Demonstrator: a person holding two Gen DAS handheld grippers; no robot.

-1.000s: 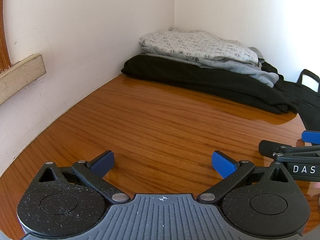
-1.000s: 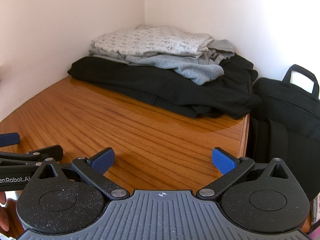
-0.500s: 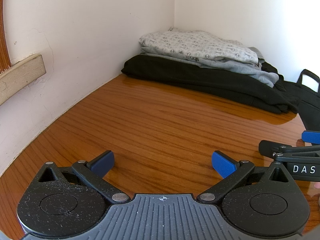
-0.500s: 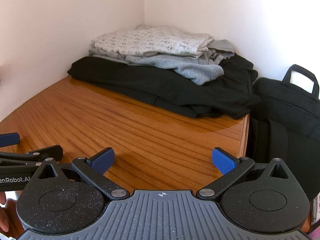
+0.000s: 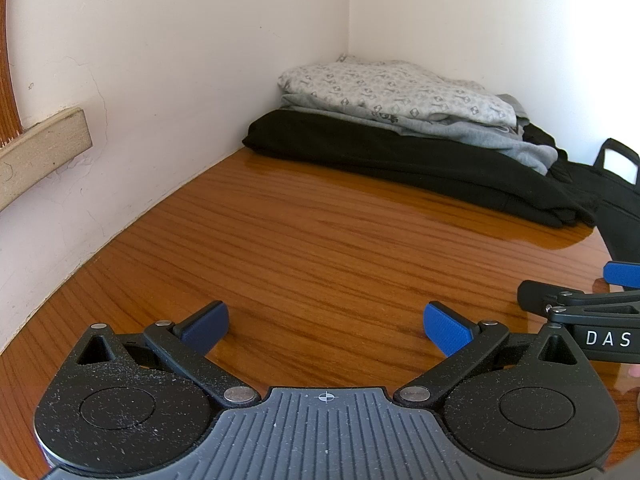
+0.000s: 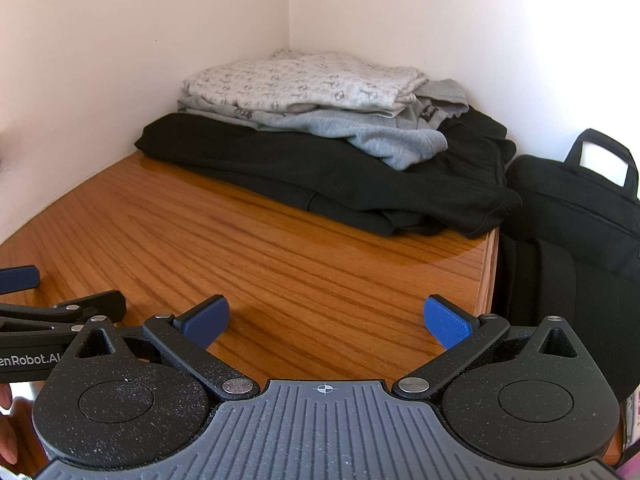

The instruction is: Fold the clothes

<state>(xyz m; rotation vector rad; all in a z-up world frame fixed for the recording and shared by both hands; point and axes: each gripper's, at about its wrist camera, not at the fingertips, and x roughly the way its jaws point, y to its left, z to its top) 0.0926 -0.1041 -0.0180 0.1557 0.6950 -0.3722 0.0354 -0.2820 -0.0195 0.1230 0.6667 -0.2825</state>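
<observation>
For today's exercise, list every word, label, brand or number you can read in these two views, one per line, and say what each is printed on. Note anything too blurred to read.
"DAS", cut off by the picture edge: on the right tongs, seen from the left wrist view.
"enRobot.AI", its start cut off: on the left tongs, seen from the right wrist view.
Small label on the grey garment in the pile: too small to read.
Repeating print on the top patterned garment: not legible as words.

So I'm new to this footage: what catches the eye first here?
The stack of clothes in the far corner of the wooden table: a patterned pale top over grey and black garments. Next, the open left gripper and right gripper, both empty over bare wood. A black bag stands right of the table.
</observation>
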